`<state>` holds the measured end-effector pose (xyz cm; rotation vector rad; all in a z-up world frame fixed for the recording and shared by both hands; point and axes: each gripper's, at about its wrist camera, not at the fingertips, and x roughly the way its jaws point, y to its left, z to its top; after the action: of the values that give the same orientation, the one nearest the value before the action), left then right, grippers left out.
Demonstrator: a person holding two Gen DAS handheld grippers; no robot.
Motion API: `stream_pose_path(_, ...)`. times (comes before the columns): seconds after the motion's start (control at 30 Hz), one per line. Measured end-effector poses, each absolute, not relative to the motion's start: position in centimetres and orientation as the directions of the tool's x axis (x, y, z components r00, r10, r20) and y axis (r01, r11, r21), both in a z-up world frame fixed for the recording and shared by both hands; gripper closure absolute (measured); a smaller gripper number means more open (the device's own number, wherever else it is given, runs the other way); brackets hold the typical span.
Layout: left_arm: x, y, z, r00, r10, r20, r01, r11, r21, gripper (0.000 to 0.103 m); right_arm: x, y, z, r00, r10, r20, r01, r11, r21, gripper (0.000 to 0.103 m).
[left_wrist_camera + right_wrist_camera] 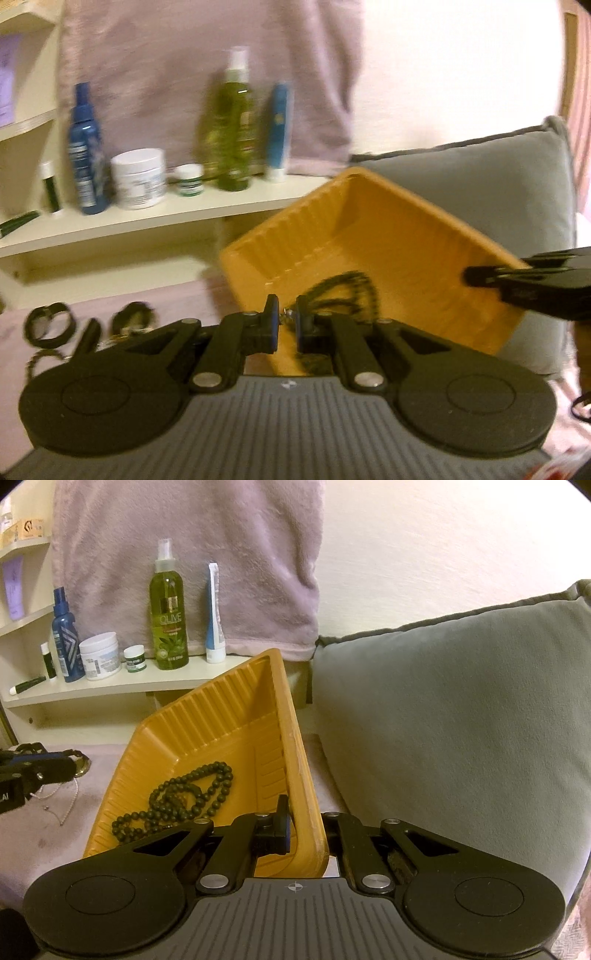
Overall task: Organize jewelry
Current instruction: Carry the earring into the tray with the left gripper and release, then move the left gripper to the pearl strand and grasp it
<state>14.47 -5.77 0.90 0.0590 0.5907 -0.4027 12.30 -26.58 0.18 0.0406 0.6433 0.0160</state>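
Left wrist view was motion-blurred: bottle labels (pixel 83 162) unreadable, bracelets (pixel 50 325) at bedspread's left edge smeared. Left gripper (pixel 286 321) pinched sth small, unidentifiable. Right gripper's (pixel 306 830) far finger hidden behind tray wall (pixel 299 760).

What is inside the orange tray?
A dark bead necklace lies piled in the orange tray. The right gripper pinching the tray's rim hides the near corner, so anything there cannot be seen.
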Motion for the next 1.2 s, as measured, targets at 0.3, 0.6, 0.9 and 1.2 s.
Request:
stream_pose_path(0.3, 13.9, -8.0, 0.0, 0.714, -0.405, -0.571, 0.444, 0.893, -0.077, 0.095, 12.3, -26.5, 0.3, 0.799, 0.028, -0.601, 0.000, 0.999, 0.046, 0.097)
stream_pose_path(0.6, 13.7, -8.7, -0.7, 0.694, -0.421, -0.585, 0.470, 0.879, -0.075, 0.095, 12.3, -26.6, 0.2, 0.799, 0.029, -0.600, -0.002, 0.999, 0.046, 0.097)
stream_pose_path(0.9, 13.4, -8.6, -1.0, 0.704, -0.410, -0.580, 0.460, 0.885, -0.069, 0.081, 12.3, -26.7, 0.2, 0.800, 0.030, -0.600, -0.002, 0.999, 0.047, 0.097)
stream_pose_path(1.2, 13.3, -7.5, -1.2, 0.725, -0.378, -0.576, 0.425, 0.903, -0.058, 0.081, 12.3, -26.7, 0.2, 0.800, 0.030, -0.600, -0.003, 0.999, 0.046, 0.097)
